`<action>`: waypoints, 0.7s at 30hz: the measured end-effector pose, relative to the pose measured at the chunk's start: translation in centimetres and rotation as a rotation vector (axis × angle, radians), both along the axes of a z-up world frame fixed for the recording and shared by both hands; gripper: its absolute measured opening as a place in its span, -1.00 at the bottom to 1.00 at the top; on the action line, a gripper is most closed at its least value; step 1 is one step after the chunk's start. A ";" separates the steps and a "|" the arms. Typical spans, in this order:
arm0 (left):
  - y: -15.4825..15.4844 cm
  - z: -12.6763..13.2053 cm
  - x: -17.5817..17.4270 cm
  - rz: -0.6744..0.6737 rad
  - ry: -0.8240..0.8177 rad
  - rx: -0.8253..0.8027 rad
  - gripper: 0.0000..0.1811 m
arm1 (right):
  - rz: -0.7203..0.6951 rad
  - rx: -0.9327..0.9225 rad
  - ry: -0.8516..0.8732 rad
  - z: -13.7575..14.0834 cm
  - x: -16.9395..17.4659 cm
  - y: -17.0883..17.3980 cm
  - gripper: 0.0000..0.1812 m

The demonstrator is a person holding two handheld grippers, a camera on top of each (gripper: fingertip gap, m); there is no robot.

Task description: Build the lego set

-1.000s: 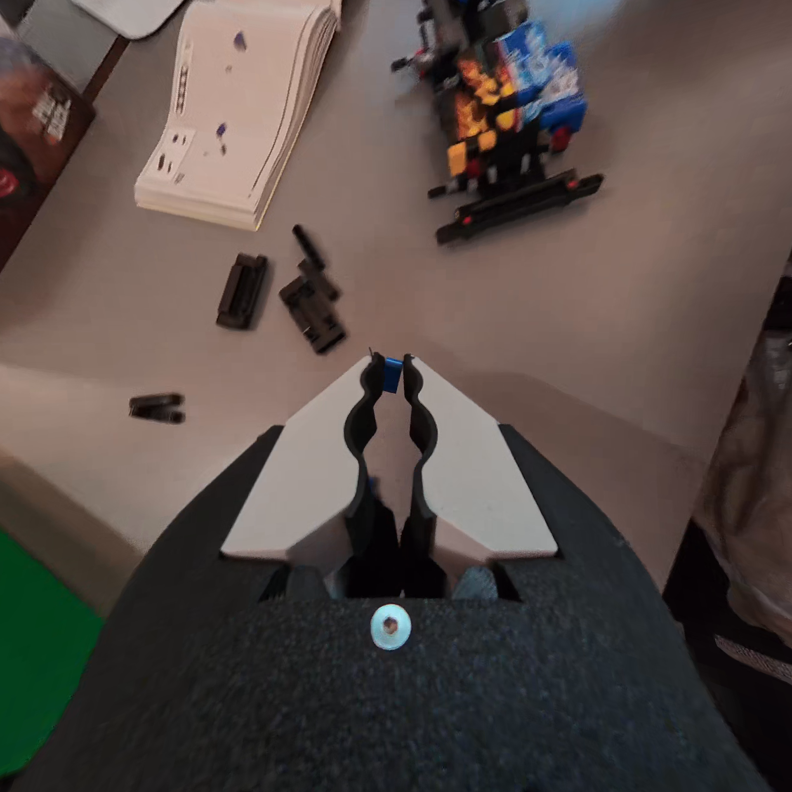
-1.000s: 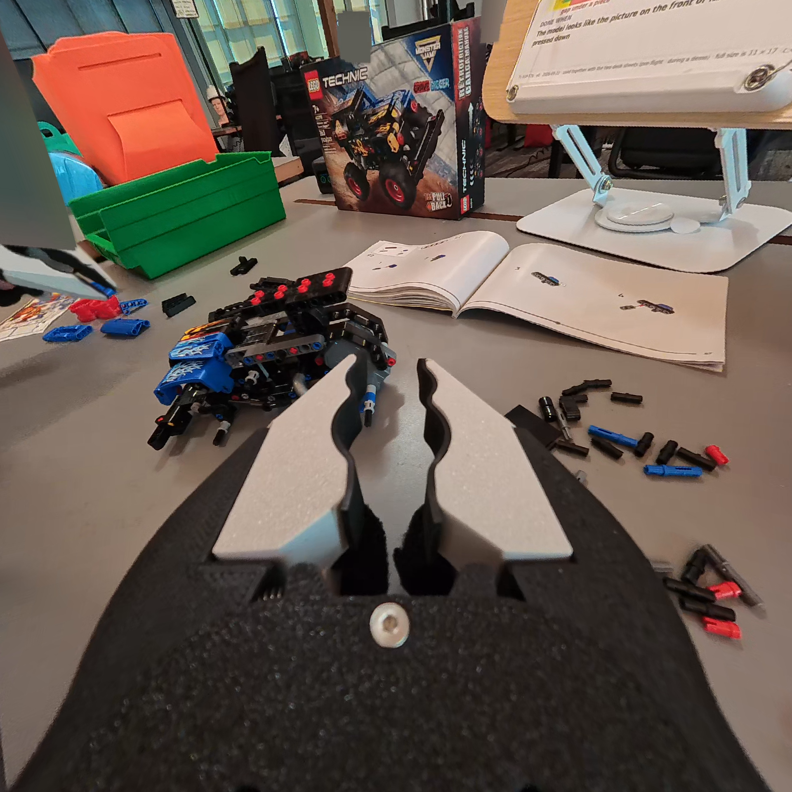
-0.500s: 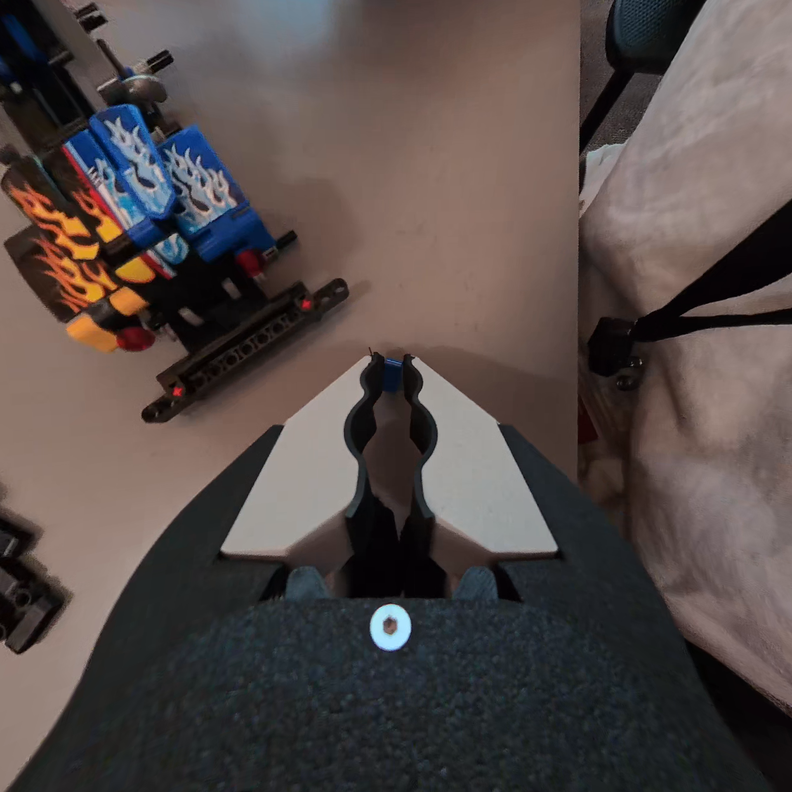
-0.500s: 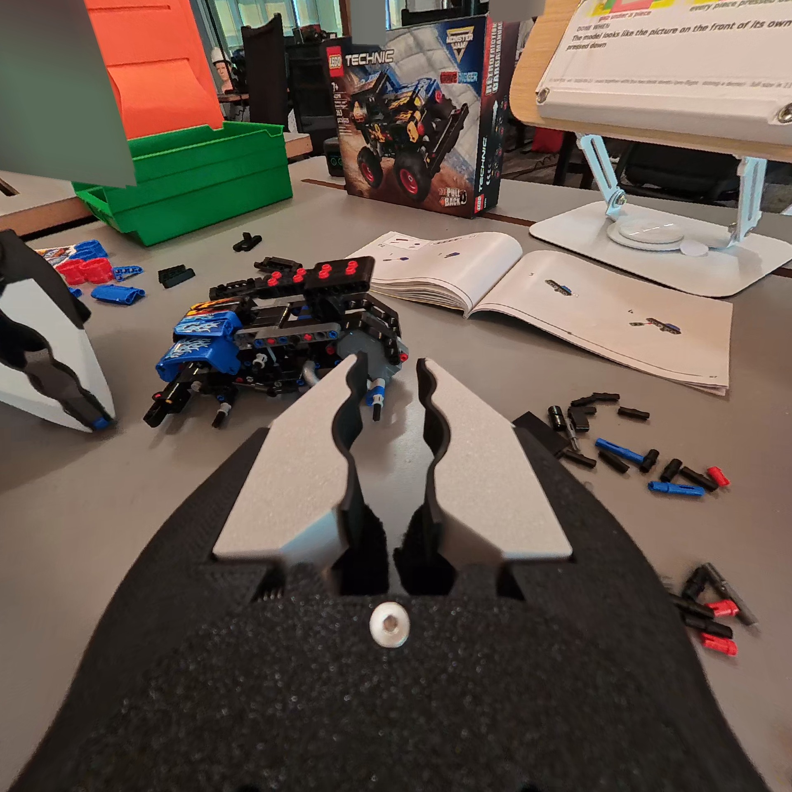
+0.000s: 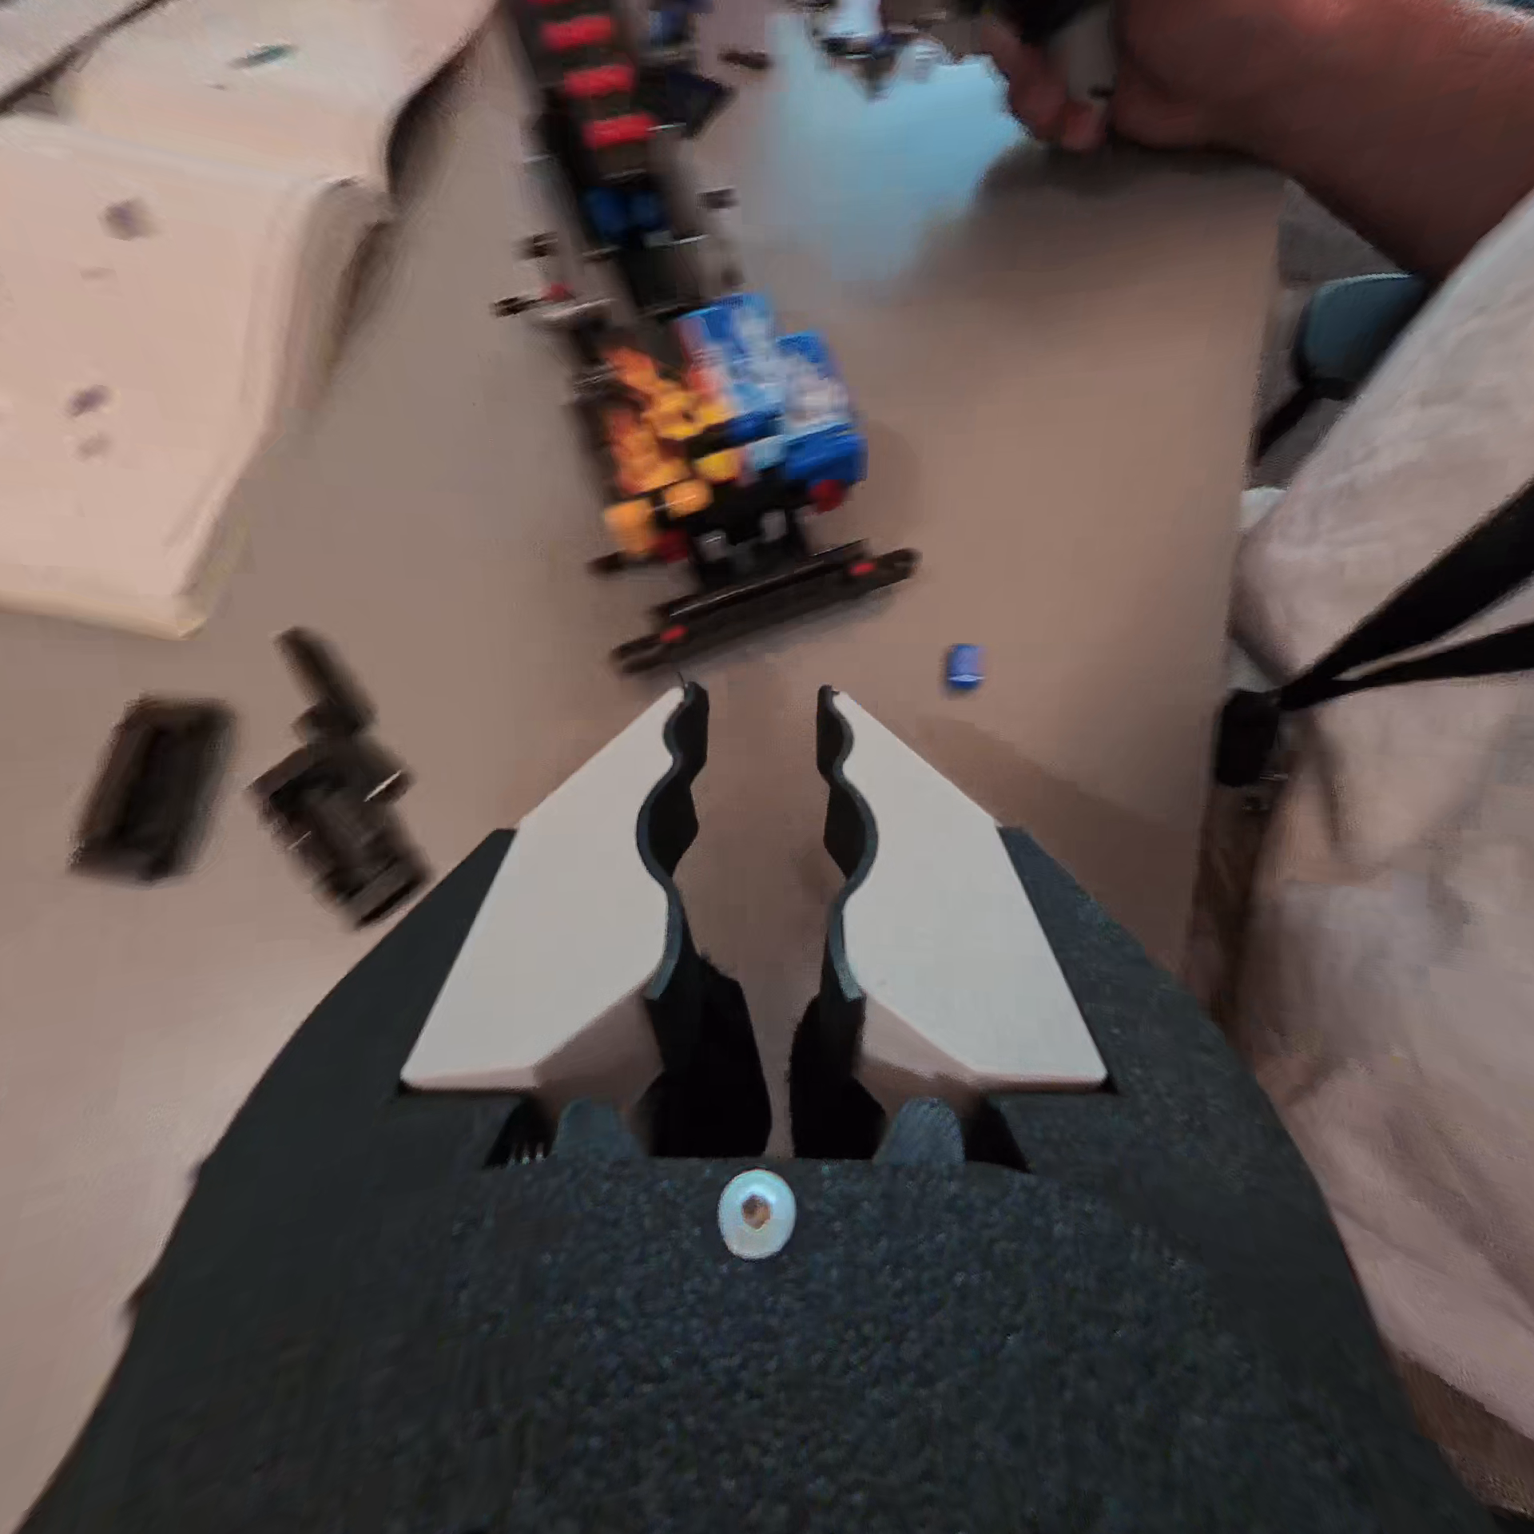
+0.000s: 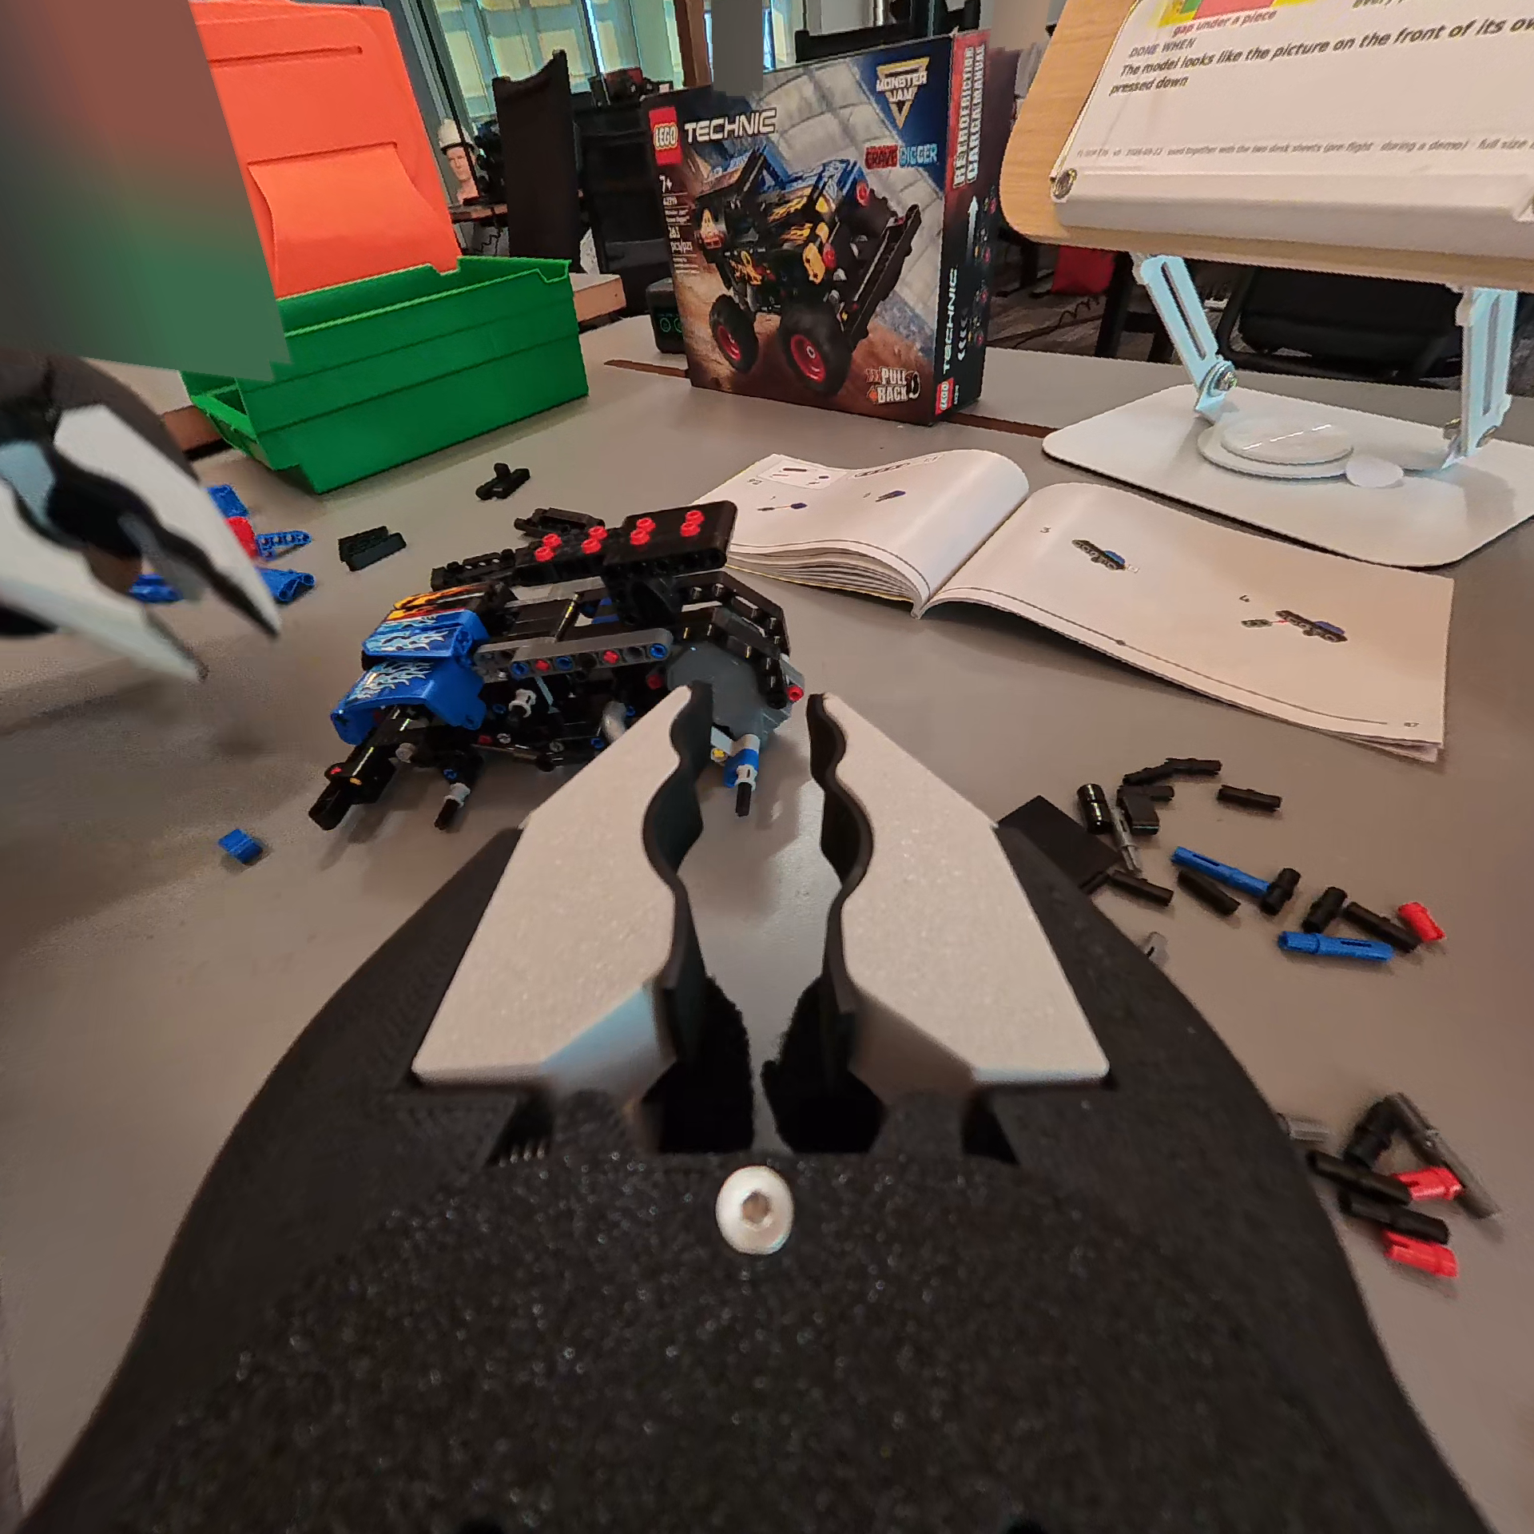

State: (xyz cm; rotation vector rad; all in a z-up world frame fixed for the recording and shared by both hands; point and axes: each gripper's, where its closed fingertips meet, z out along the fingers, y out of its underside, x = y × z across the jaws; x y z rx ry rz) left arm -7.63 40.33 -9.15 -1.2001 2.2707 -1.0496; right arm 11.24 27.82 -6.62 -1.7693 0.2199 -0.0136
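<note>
small blue piece point(image 5: 964, 666) on table, just right of parted left tongs point(image 5: 762, 691)

This looks like an office or lab set up for a building demo. A long grey bench point(image 6: 913, 689) carries a half-built model point(image 6: 564, 639), an open booklet point(image 6: 1079, 573) and loose pins point(image 6: 1295, 905). A kit box point(image 6: 822, 241) stands at the back beside stacked green bins point(image 6: 398, 373) and an orange bin point(image 6: 332, 158). A white stand point(image 6: 1295, 465) holds a printed sheet point(image 6: 1320, 108) on a wooden board. Behind, large windows point(image 6: 531, 58) and dark office chairs point(image 6: 539, 158) fill the room, with more desks farther off. In the left view, another chair point(image 5: 1345, 332) sits by the bench edge.
</note>
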 end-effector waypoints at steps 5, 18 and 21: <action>12.7 -0.7 -0.9 0.512 0.131 0.179 -0.74 | 0.011 -0.024 -0.003 -0.3 -0.2 0.2 -0.76; 18.2 -5.2 -2.6 0.818 0.277 0.135 -0.82 | 0.025 -0.001 0.028 -0.1 -0.3 0.0 -0.76; 18.3 -5.3 -2.4 0.808 0.280 0.149 -0.93 | 0.025 -0.002 0.028 -0.1 -0.3 0.0 -0.76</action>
